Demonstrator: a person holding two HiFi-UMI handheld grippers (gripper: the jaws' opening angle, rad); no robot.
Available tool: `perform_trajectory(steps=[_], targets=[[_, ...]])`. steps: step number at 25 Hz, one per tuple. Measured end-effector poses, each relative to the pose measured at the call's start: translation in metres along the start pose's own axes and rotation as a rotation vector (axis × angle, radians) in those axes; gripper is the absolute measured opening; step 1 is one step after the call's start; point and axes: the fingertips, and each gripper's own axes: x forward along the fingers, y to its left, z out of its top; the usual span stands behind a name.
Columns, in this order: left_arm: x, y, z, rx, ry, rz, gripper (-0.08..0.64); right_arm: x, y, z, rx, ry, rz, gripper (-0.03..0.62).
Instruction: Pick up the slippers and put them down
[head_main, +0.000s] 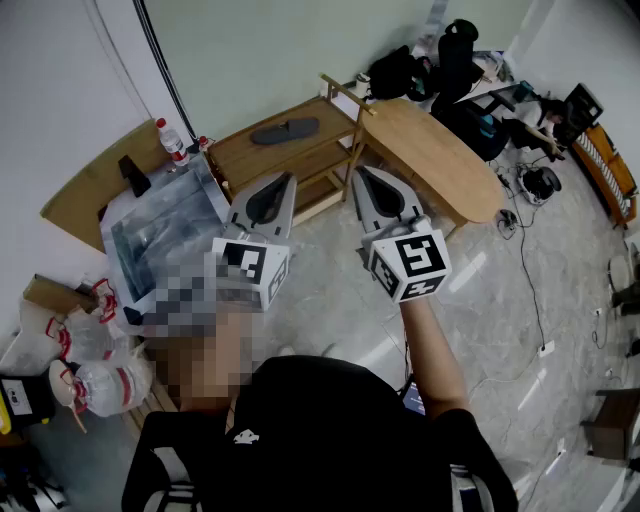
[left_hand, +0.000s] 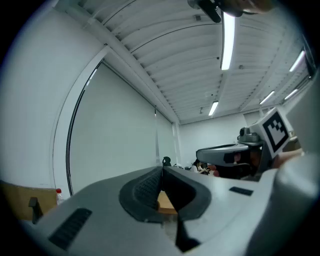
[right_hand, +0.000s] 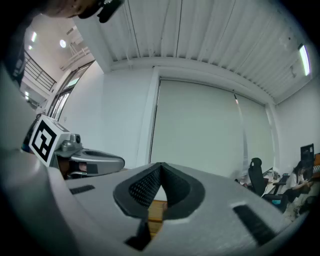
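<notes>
A dark grey slipper (head_main: 285, 130) lies flat on the top board of a low wooden rack (head_main: 300, 160) against the wall. I hold both grippers level in the air, side by side, well short of the rack. The left gripper (head_main: 290, 178) has its tips pressed together with nothing between them, as the left gripper view (left_hand: 161, 170) also shows. The right gripper (head_main: 358, 172) is likewise shut and empty, its tips meeting in the right gripper view (right_hand: 161, 165). Each gripper view catches the other gripper beside it. A second slipper is not visible.
A long oval wooden table (head_main: 440, 160) stands right of the rack. A water bottle (head_main: 172, 140) and a plastic-wrapped box (head_main: 165, 235) sit at the left, with tied plastic bags (head_main: 100, 380) on the floor. Cables (head_main: 530, 280), chairs and bags fill the far right.
</notes>
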Motion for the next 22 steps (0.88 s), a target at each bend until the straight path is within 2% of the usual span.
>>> perform_trajectory(steps=[5,15,22], targets=[[-0.001,-0.005,0.0,-0.005,-0.001,0.003,0.005,-0.007,-0.003,0.0,0.039,-0.021,0.011,-0.017],[0.004,-0.024,-0.003,-0.019,0.006,0.03,0.005,-0.024,-0.014,-0.006,0.02,-0.011,0.049,-0.017],[0.006,-0.046,-0.013,-0.015,0.014,0.059,0.005,-0.04,-0.029,-0.028,0.055,0.007,0.085,-0.017]])
